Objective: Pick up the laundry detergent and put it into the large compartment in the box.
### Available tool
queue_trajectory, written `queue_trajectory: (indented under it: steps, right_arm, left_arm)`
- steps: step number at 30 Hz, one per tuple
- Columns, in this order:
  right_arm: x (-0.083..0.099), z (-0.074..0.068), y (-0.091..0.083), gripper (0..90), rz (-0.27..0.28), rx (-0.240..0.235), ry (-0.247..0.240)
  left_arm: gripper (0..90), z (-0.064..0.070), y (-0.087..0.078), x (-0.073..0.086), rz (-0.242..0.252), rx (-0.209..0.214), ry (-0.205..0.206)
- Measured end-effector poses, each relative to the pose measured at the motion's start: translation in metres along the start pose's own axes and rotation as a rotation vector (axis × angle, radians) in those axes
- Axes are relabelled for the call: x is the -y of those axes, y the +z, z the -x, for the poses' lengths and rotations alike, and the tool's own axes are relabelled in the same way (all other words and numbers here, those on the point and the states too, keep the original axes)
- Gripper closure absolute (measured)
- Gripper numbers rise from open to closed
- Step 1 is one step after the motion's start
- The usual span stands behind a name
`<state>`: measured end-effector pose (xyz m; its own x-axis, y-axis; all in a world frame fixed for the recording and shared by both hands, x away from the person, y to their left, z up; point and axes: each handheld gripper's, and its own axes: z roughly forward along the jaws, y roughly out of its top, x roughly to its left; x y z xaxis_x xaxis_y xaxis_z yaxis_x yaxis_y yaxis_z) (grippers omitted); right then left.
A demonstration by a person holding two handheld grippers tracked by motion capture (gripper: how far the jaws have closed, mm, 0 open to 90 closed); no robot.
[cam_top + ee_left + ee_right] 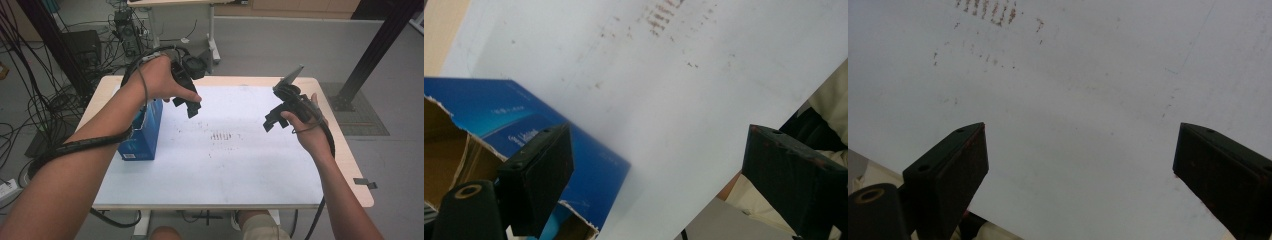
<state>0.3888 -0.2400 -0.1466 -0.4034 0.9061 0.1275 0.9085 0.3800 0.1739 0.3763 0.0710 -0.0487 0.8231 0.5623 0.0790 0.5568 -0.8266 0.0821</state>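
The left gripper [186,104] hangs above the table [240,160] with its jaws spread wide and nothing between them, held in the person's left hand [159,80]. Just below and beside it, toward the table's left edge, lies the blue box [144,132], its torn cardboard end open; in the left gripper view the box [519,125] sits under the left-hand jaw. Well apart, across a patch of brown marks [222,136] on the white tabletop, the right gripper [276,116] is held above the surface, jaws likewise wide and empty, pointing down at bare tabletop [1073,110]
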Motion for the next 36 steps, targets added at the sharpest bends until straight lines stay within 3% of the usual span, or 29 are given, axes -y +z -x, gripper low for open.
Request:
queue_trajectory:
  steps: [7,36]
  right_arm:
    - [-0.001,0.000,0.000,7.3,-0.001,0.001,0.005]
    - [-0.001,0.000,0.003,7.3,-0.002,0.002,-0.002]
  left_arm:
    - [13.2,0.007,0.002,-0.007,0.001,0.002,0.048]
    - [12.9,0.003,0.004,-0.007,0.039,0.035,0.038]
